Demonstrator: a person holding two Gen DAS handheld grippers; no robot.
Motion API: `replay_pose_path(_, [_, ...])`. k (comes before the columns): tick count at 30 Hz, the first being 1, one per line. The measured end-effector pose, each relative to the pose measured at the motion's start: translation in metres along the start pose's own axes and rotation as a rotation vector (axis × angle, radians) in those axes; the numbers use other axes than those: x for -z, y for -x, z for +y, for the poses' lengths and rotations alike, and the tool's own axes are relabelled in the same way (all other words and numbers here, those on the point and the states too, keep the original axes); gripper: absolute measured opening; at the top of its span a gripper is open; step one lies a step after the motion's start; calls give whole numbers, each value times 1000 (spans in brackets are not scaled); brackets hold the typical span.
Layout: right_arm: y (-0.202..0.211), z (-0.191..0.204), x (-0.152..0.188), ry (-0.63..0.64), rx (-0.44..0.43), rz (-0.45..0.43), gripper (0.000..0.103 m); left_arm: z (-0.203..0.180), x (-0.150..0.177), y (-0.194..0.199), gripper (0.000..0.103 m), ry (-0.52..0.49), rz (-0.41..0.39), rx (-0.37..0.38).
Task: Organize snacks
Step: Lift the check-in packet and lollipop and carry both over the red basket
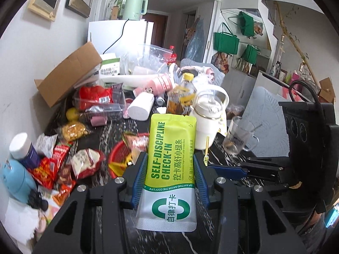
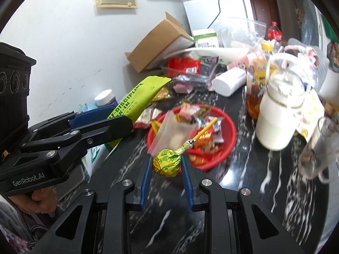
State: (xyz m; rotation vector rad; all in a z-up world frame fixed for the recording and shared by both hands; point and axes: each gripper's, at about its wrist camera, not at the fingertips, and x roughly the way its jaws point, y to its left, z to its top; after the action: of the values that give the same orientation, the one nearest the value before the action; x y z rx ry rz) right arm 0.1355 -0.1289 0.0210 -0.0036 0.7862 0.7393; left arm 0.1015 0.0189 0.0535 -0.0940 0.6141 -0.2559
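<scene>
My left gripper point(image 1: 170, 158) is shut on a yellow-green and white sachet point(image 1: 169, 169) marked SELF-DISCIPLINE CHECK-IN, held upright above the dark marble table point(image 1: 106, 139). In the right wrist view the same sachet point(image 2: 139, 97) juts from the left gripper point(image 2: 125, 120) at the left. My right gripper point(image 2: 166, 165) is shut on a lollipop point(image 2: 167, 163) in a yellow-green wrapper, its yellow stick pointing up and right. The lollipop's stick point(image 1: 207, 148) also shows beside the right gripper point(image 1: 214, 165) in the left wrist view. A red basket point(image 2: 228, 131) with several wrapped snacks sits just beyond the lollipop.
Loose snack packets point(image 1: 84, 163), a white jar point(image 1: 22, 146) and a blue object point(image 1: 14, 180) lie at the left. A white lidded jug point(image 2: 277, 116), a yellow-capped bottle point(image 1: 182, 97), a glass mug point(image 1: 239, 135), a white cylinder point(image 1: 141, 108) and a cardboard box point(image 1: 67, 74) crowd the back.
</scene>
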Motion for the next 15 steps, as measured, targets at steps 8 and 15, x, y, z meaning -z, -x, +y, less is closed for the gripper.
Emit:
replay_pose_path(8, [-15,-15,-31,23,31,-12,27,10,-25,-19,42,-2,-29,8])
replay_pose_path(15, [-36,-32,-46,31,64,2,27,18,-38,-53,42,-1,-4,15])
